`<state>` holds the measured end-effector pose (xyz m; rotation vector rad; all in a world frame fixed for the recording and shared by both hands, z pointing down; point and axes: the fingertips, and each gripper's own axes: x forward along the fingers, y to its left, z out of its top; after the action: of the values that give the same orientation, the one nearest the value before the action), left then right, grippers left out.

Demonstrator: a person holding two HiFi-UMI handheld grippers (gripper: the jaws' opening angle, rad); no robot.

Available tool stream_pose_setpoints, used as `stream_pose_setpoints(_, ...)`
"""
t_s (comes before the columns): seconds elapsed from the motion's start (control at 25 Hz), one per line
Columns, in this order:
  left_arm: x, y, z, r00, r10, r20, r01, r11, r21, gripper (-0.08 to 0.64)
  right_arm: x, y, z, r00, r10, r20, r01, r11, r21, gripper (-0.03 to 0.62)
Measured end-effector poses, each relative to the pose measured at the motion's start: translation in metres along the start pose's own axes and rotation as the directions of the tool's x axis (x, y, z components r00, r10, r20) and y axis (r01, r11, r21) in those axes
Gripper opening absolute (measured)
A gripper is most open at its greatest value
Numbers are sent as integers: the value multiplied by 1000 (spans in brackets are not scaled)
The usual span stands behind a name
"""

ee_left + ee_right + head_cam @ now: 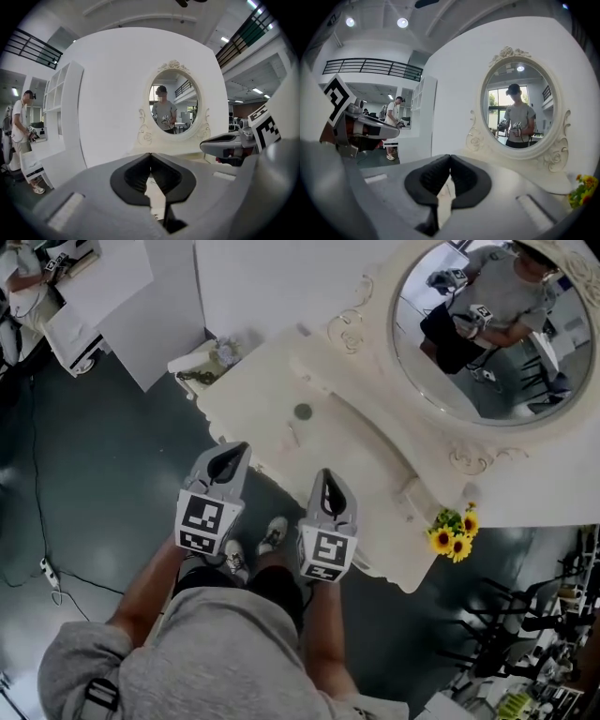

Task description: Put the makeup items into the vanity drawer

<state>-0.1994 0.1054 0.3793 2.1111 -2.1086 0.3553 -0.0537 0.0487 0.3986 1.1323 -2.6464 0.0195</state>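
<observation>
Left gripper (228, 463) and right gripper (326, 493) are hovering clenched and empty in front of the vanity (262, 390). A small round makeup item (302, 412) is lying on its top. No drawer is showing open, so the whole task appears outstanding.

Clad in a grey short-sleeved T-shirt (187, 657), dark shorts (246, 583) and pale sneakers (273, 534), with a black strap (99, 696) and buckle at the left shoulder. Fitted with a left gripper (234, 454) and a right gripper (327, 479), both matte grey and wedge-shaped, tapering to a point, hollowed near the tip and lined there with black ribbed pads (135, 176). Topped on each by a white cube (203, 523) printed with bold black square markers, plus a pale rectangular inset on either side of the shell.
</observation>
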Motion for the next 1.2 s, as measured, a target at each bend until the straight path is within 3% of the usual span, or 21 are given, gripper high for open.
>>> stream_pose_setpoints(0.4, 65, 2, -51, 993, 15, -115, -22, 998, -61, 11, 73, -4, -58, 985, 128, -118, -125, 992, 33, 3)
stream_pose_setpoints(0.72, 85, 5, -110, 966, 49, -253, -79, 991, -110, 11, 114, 4, -116, 942, 235, -240, -229, 972, 56, 3)
stream_pose_setpoints(0.92, 95, 9, -130, 956, 59, -286, -100, 986, -133, 11, 133, 6, -141, 914, 297, -278, -275, 954, 116, 6)
stream_pose_setpoints(1.0, 97, 10, -134, 953, 61, -297, -107, 984, -142, 11, 138, 10, -148, 894, 345, -287, -314, 938, 150, 151)
stream_pose_setpoints(1.2, 102, 9, -142, 949, 64, -310, -116, 981, -153, 11, 152, 16, -159, 869, 382, -315, -358, 924, 134, 187)
